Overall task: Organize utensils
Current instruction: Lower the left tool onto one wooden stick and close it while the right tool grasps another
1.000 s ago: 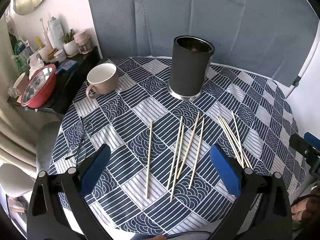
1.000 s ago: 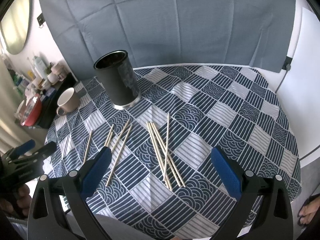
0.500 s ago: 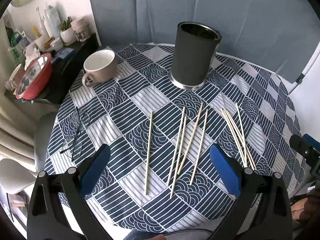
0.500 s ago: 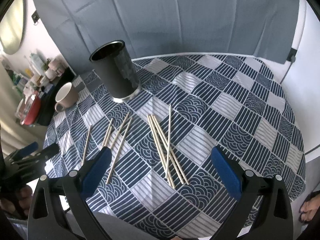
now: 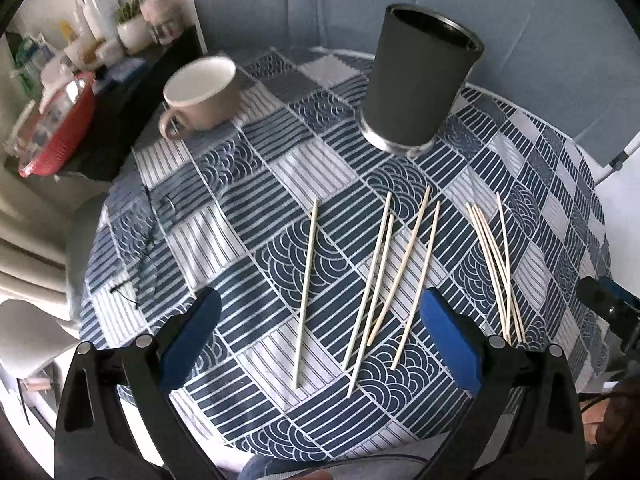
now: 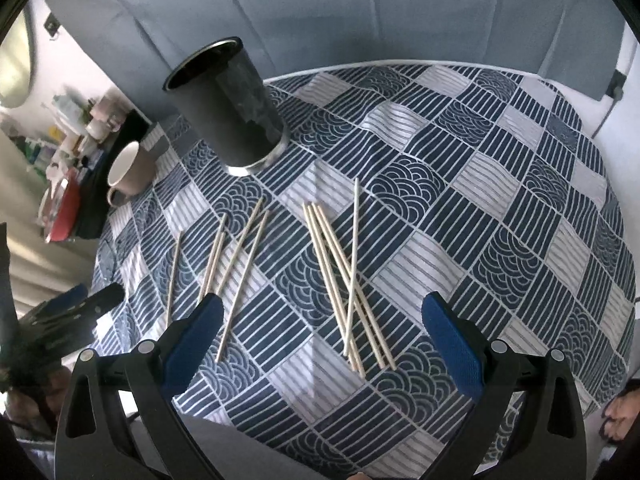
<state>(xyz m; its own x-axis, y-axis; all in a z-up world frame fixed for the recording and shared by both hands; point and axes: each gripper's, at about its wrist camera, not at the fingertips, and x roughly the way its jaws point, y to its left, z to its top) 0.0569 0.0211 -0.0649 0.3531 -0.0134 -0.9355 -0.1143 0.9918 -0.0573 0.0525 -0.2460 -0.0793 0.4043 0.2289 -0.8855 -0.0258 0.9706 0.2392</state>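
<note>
you have brought both grippers lower and nearer the bench (image 5: 552, 168) than a second ago. your left gripper (image 5: 320, 332) and right gripper (image 6: 322, 334) hang released, grasping nothing. the chopsticks (image 6: 340, 272) lie loose before the dark holder (image 5: 416, 84).

Both wrist cameras are looking down and forward over the near table (image 5: 280, 168) edge. The left one is facing the left sticks (image 5: 380, 280); the right one is facing the crossed bundle (image 6: 344, 276). Both are sharing the holder (image 5: 420, 80).
</note>
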